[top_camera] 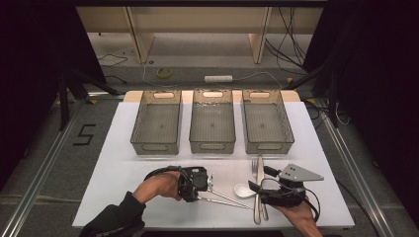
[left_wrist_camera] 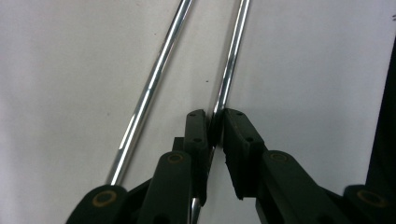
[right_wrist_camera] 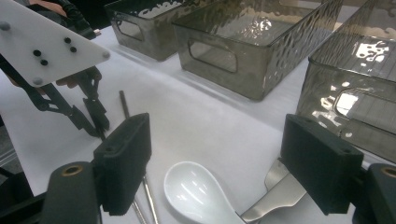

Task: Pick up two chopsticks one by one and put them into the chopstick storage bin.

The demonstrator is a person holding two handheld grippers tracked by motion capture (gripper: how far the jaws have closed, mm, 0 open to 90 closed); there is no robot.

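My left gripper [left_wrist_camera: 215, 128] pinches one metal chopstick [left_wrist_camera: 229, 60] flat on the table; its mate [left_wrist_camera: 149, 88] lies beside. Right gripper [right_wrist_camera: 215, 161] hangs spread above the white spoon [right_wrist_camera: 198, 193]. All three bins [top_camera: 212, 147] look empty, so sorting's barely begun.

hand-held gripper [left_wrist_camera: 215, 130] pinches one metal chopstick [left_wrist_camera: 229, 60] beside another chopstick [left_wrist_camera: 149, 88].

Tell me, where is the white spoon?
In the high view the white spoon lies at the table's near right, between the metal chopsticks and the fork, beside the right gripper.
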